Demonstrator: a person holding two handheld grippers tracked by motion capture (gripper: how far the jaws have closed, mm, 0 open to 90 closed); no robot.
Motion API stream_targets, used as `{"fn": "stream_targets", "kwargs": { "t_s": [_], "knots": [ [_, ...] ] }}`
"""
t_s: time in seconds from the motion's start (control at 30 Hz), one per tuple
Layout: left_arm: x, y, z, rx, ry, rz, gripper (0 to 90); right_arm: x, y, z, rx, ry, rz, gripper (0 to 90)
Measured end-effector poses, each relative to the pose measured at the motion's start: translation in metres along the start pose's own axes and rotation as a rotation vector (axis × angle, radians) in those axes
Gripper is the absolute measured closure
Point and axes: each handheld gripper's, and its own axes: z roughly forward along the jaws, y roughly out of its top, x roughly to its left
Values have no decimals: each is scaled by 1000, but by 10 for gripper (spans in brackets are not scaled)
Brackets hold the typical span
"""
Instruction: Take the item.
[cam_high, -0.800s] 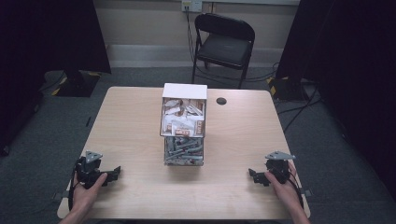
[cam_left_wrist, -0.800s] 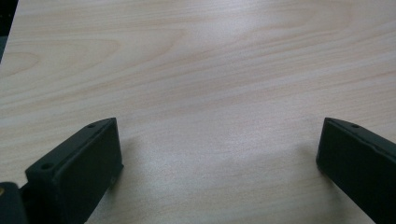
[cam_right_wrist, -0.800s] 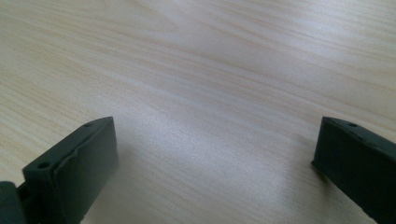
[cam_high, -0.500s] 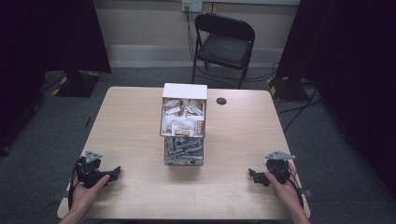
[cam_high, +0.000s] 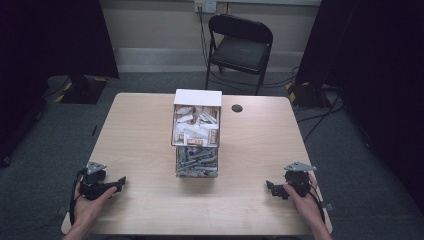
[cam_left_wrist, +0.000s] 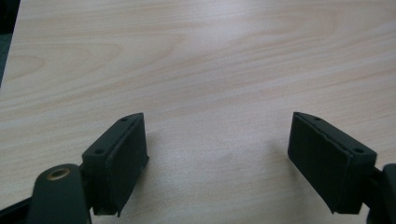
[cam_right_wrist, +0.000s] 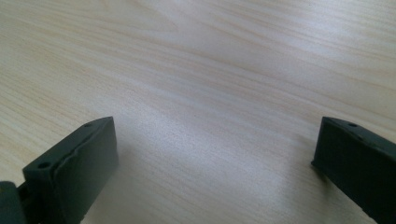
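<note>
Two grippers low in frame, left gripper (cam_high: 119, 184) and right gripper (cam_high: 270, 188) both jaws apart, empty; clear box (cam_high: 196, 132) mid-table (cam_high: 260, 145) between; folding chair (cam_high: 240, 47) top centre; nothing blocking.

No text, label, brand, number or sign can be read anywhere. The white packets (cam_high: 196, 126) in the upper compartment of the clear box (cam_high: 197, 134) at the middle of the table (cam_high: 260, 150) carry small brown-red printed patches, but the print is too small and blurred to make out a single letter. The grey pieces (cam_high: 196, 160) in the lower compartment show no marking that can be told. In the left gripper view and the right gripper view, the black jaws and the pale wood grain between them bear no lettering.
</note>
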Motion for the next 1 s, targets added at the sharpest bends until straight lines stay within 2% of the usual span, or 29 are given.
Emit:
{"fn": "stream_targets", "kwargs": {
  "t_s": [0.13,0.2,0.27,0.47,0.53,0.57,0.67,0.77,0.9,1.0],
  "knots": [
    [1,1,-3,-18,-14,-21,217,0,0,0,-1,1,-1,0],
    [0,3,-5,-23,-27,-10,223,0,0,0,-1,1,-1,0],
    [-3,4,-7,-32,-20,5,245,0,0,0,0,0,0,0],
    [-14,8,-10,-35,-73,45,280,0,0,0,-1,1,-1,0],
    [-17,9,-11,-34,-84,51,329,0,0,0,0,0,0,0],
    [-19,9,-13,-34,-88,67,341,0,0,0,0,0,0,0],
    [-23,10,-16,-51,-123,90,340,0,0,0,0,0,0,0],
    [-29,11,-19,-67,-170,75,360,0,0,0,0,0,0,0],
    [-36,13,-22,-80,-196,105,377,0,0,0,0,0,0,0],
    [-39,15,-26,-90,-220,111,396,0,0,0,0,0,0,0]
  ]
}}
